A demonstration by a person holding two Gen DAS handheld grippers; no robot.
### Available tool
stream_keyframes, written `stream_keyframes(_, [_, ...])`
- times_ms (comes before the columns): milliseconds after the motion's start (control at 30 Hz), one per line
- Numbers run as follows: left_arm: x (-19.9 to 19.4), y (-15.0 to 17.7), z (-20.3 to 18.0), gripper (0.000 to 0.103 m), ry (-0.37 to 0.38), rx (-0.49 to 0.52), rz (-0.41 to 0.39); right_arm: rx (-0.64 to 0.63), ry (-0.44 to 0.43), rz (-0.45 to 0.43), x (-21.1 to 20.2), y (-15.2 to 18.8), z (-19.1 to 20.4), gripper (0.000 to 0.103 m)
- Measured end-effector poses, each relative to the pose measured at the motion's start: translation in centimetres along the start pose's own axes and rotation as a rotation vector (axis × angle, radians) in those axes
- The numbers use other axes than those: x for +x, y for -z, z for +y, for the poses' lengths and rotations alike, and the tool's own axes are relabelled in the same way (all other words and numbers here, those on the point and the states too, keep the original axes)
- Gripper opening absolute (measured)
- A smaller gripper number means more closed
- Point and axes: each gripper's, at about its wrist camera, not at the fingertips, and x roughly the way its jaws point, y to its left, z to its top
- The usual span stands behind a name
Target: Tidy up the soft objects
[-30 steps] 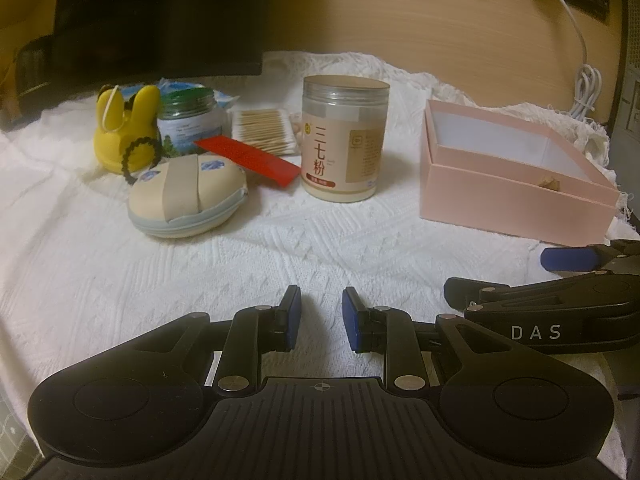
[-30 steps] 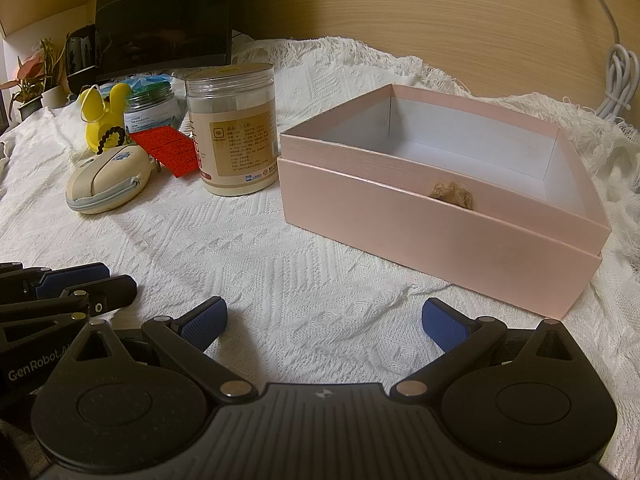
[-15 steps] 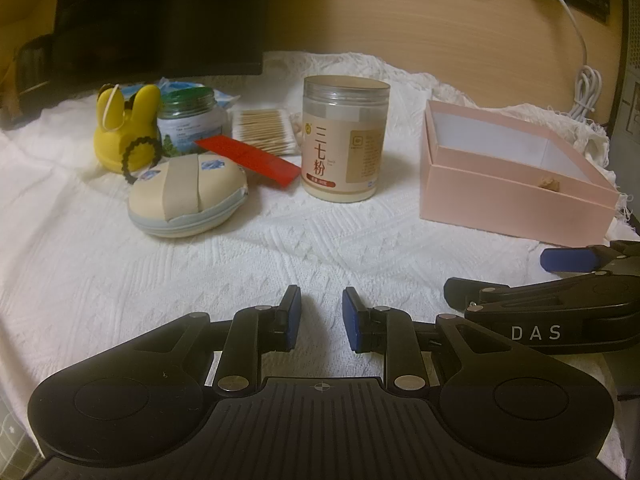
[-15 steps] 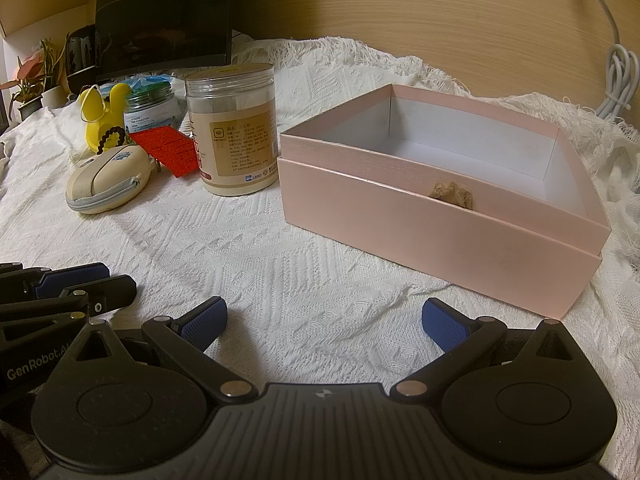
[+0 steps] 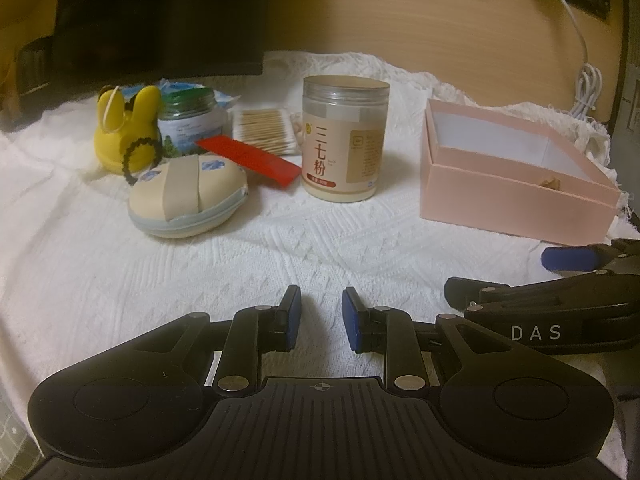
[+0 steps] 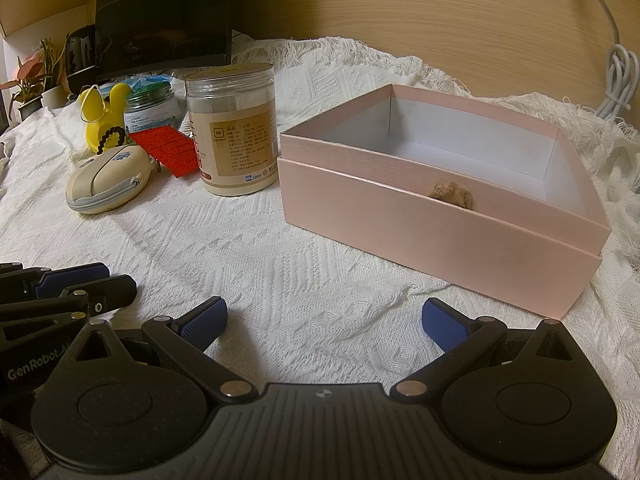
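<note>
The pink box (image 6: pixel 432 216) sits far right, a small tan soft thing (image 6: pixel 452 196) inside. Left of it: jar (image 5: pixel 345 144), beige pouch (image 5: pixel 188 198), yellow toy (image 5: pixel 126 136). My left gripper (image 5: pixel 318 316) is narrowly parted, my right gripper (image 6: pixel 324 320) wide apart, both empty.
</note>
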Motion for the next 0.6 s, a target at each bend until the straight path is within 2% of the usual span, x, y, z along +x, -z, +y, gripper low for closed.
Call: stream_keyframes(600, [0.0, 0.02, 0.03, 0.026, 0.004, 0.004, 0.002, 0.006, -0.004, -0.002, 0.17, 0.14, -0.03, 0.103])
